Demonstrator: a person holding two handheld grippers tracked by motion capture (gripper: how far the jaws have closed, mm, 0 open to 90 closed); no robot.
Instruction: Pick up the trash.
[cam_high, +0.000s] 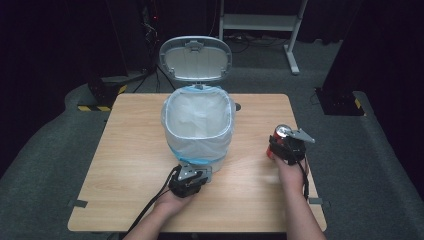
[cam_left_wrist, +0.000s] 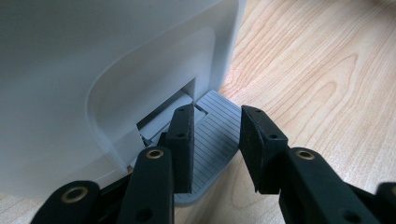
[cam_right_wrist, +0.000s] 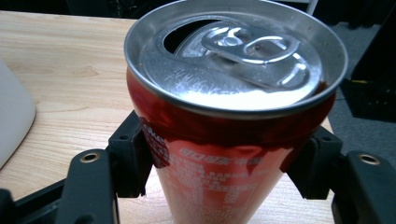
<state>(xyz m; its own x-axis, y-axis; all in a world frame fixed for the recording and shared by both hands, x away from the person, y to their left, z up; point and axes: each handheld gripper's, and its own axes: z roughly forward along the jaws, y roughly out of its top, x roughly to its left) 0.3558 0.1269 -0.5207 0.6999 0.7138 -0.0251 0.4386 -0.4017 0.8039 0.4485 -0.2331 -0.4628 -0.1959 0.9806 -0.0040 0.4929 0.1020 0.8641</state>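
Observation:
A white pedal bin lined with a clear bag stands mid-table, its grey lid raised. At the bin's near foot, my left gripper rests on the ribbed grey pedal. In the left gripper view its jaws stand apart over the pedal, with nothing pinched between them. To the right, my right gripper is shut on a red drink can. The can is upright with its tab opened, and the black pads press on both of its sides.
The light wooden table has bare room left and right of the bin. Grey carpet surrounds it. A white desk frame and dark stands with hazard-striped feet stand behind. Cables trail from both grippers toward the near edge.

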